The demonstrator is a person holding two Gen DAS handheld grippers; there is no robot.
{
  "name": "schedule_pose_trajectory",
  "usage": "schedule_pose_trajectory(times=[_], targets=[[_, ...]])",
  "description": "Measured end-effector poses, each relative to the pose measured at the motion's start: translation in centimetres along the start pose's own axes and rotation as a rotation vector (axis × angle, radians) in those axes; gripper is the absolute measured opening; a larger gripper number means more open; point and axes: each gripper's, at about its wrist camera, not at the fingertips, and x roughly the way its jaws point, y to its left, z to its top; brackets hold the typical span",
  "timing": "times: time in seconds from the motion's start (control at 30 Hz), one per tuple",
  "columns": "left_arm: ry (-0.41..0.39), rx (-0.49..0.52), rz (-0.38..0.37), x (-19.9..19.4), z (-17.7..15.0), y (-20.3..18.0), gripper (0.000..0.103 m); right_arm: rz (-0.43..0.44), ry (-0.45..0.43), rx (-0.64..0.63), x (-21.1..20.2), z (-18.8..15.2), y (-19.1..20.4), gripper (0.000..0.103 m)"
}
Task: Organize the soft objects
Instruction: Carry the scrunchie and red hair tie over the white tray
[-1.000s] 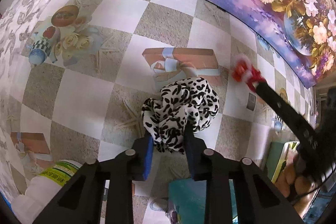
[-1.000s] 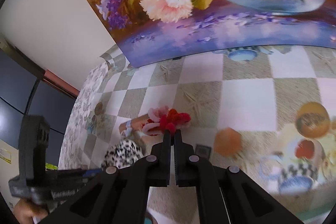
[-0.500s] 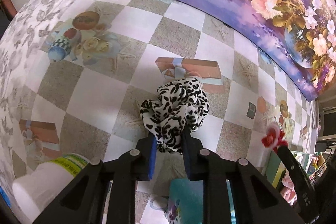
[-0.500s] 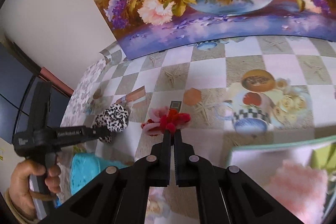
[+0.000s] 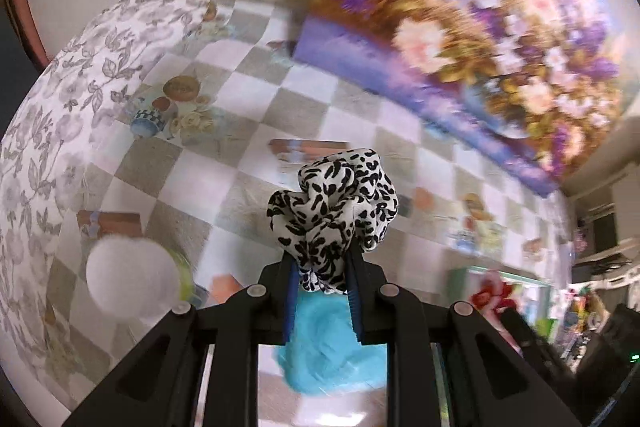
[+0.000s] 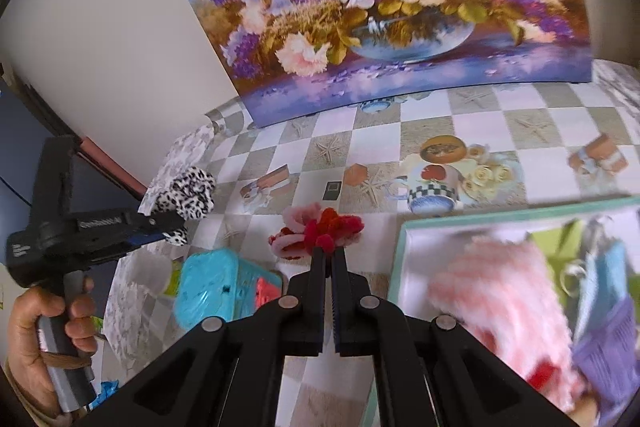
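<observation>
1. Left gripper (image 5: 322,277) was clenched on the leopard scrunchie (image 5: 334,205), held above the table.
2. Right gripper (image 6: 329,251) was clamped on the red-pink scrunchie (image 6: 318,229) — tray (image 6: 404,227) lay just right, nearer this hand.

- Left gripper (image 5: 322,273) tilts steeply down, jaws pinched on a scrunchie (image 5: 334,205).
- Left hand (image 6: 44,343) is wrapped around its handle.
- Right gripper (image 6: 328,251) angles down too, jaws nearly touching, clamped on a red fuzzy bit (image 6: 320,231).
</observation>
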Motion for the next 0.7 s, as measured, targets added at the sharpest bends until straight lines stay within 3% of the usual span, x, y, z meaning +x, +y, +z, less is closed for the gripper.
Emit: schedule_pose_trajectory(times=[0.23,0.37,0.7], targets=[[-0.077,0.040,-0.091,-4.2,-4.6,-4.4,0.022,-0.014,-0.053,0.037,-5.3,-2.7,-0.3,0.003],[-0.122,0.089,-0.102,-5.7,-7.6,-6.8,0.022,-0.046,-0.069,0.072,-7.4,-4.3,-1.1,0.003],[-0.101,0.142,-0.141,-3.6,-14.6,-11.2,0.022,-0.162,-0.108,0.128,-11.4,-7.6,-3.8,0.003]])
